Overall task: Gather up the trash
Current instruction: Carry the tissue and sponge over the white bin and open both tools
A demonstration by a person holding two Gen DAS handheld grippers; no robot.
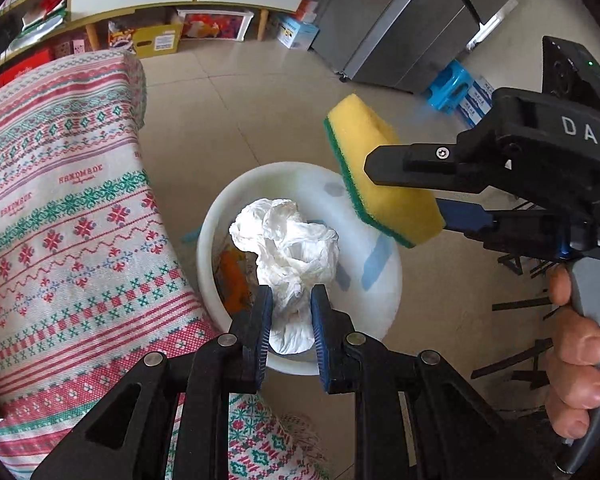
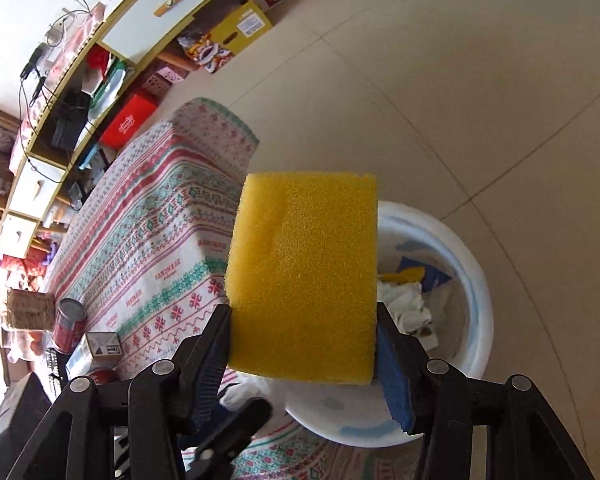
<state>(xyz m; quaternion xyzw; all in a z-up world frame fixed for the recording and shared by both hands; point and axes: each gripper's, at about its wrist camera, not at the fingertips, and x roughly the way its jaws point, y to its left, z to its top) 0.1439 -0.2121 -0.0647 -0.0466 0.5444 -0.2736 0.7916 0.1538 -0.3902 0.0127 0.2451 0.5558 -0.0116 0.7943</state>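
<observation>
The left tongs (image 1: 291,312) pinched a crumpled white paper wad (image 1: 288,248) between their blue-padded tips, the wad hanging directly above the round white plastic bin (image 1: 384,304) on the tiled floor (image 1: 260,112). The right tongs (image 2: 304,344) clamped a rectangular yellow sponge with a green scouring side (image 1: 376,176) by its two narrow edges, held over the bin's far rim. Inside the bin lay crumpled white tissues (image 2: 408,304), a yellow scrap and blue scraps (image 2: 432,276), plus something orange (image 1: 234,280). The bin stood just beside the counter draped in a red-and-green patterned cloth (image 1: 68,216).
</observation>
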